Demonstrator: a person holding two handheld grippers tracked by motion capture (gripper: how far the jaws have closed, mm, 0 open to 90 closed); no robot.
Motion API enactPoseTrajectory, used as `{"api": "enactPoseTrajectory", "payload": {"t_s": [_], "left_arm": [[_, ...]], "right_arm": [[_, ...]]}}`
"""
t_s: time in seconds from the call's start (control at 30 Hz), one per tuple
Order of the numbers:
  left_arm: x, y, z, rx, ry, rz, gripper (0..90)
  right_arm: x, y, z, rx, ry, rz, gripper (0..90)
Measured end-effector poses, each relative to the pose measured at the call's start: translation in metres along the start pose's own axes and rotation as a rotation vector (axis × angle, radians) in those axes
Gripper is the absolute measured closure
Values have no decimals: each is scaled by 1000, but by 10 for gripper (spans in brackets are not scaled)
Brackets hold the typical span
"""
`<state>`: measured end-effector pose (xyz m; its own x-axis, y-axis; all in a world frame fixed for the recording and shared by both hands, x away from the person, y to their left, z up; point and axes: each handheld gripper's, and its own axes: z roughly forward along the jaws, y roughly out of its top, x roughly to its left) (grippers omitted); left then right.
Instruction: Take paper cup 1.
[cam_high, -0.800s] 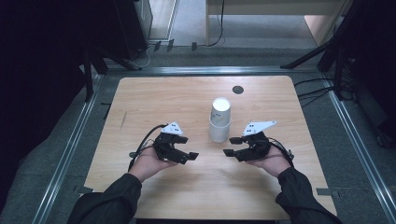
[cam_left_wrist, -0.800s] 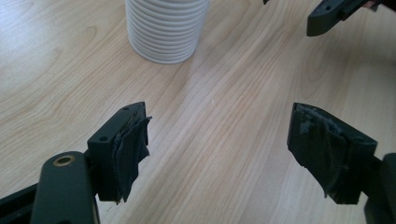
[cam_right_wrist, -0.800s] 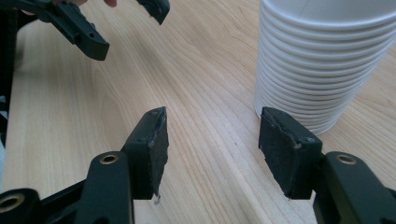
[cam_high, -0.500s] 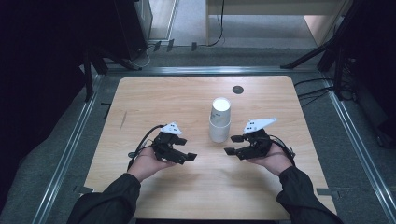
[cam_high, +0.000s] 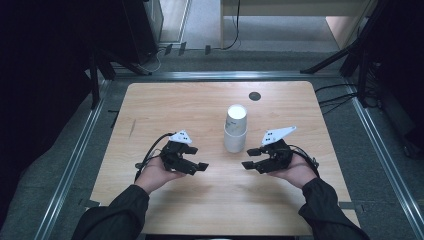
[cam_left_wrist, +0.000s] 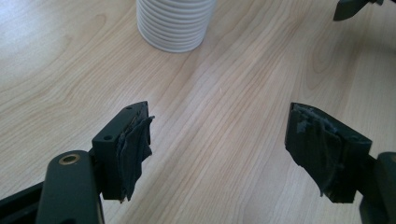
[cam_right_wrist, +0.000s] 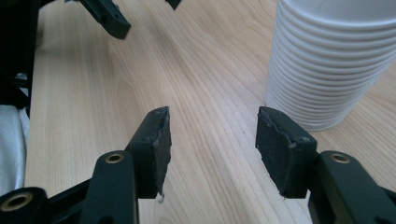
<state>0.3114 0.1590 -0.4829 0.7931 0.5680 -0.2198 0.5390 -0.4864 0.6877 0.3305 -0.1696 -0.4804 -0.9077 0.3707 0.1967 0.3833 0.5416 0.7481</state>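
Big light wooden table (cam_high: 210, 200) takes up most of the high view, with a small dark round spot (cam_high: 254, 96) near its far edge. Standing upright in the middle is a stack of white paper cups (cam_high: 235, 128), ribbed from all the nested rims. It's ahead of both sets of jaws and between the two, touching neither. The left gripper (cam_high: 196, 167) has its jaws spread wide with just bare wood between them. The right gripper (cam_high: 251, 158) is parted too, a bit narrower, nothing in it, cups just beside one jaw.
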Motion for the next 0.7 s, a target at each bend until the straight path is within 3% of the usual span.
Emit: {"api": "enactPoseTrajectory", "payload": {"t_s": [0.4,0.7], "left_arm": [[-1,-1,-5,-13,-13,19,234],[-1,0,-6,-33,-28,5,234]], "right_arm": [[-13,10,-24,4,-23,-9,419],[-30,35,-38,50,-50,-43,408]]}}
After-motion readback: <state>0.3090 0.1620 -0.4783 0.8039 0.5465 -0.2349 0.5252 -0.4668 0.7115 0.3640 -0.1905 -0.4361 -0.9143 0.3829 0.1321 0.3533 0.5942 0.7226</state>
